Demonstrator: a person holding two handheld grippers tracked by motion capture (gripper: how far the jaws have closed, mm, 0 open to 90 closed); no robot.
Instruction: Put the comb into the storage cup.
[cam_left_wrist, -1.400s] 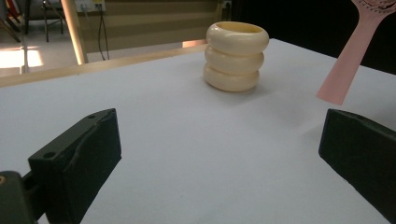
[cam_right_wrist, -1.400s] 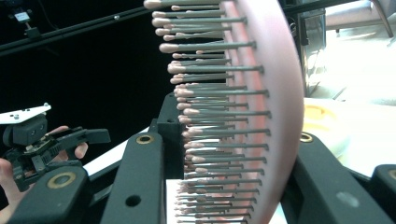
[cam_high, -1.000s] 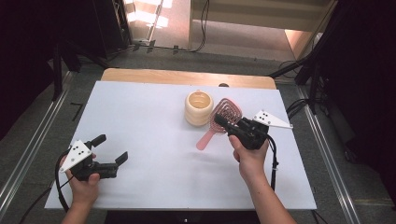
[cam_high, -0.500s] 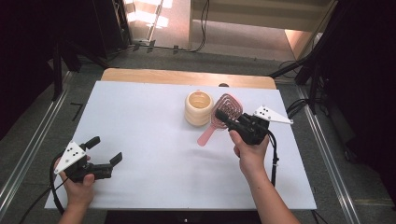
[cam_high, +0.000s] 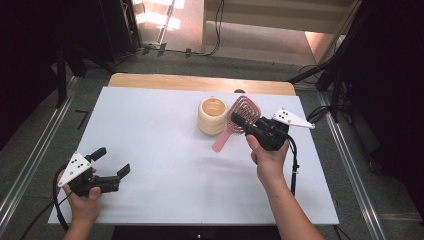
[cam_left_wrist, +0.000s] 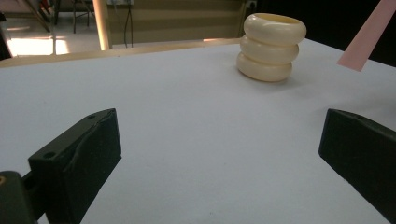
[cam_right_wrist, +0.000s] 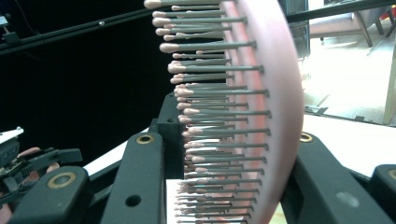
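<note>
Guessing the pickup's done: right gripper (cam_high: 243, 121) pinches the pink plastic paddle hairbrush (cam_high: 242, 111) by its head, at 3 o'clock of the cream ribbed ceramic cup (cam_high: 212, 115). Placing's left. Left gripper (cam_high: 111, 162) is spread, idle.

Pink plastic hairbrush (cam_high: 239, 118), smooth semi-gloss back, thin grey bristles (cam_right_wrist: 219, 112) with rounded pink tips. Cream ribbed cup (cam_left_wrist: 271, 46), smooth, soft sheen, ceramic or plastic. Matt white table (cam_high: 165, 150) top, light wood edge at far side. Matt black plastic gripper fingers (cam_left_wrist: 81, 158), brass-coloured rivets.
</note>
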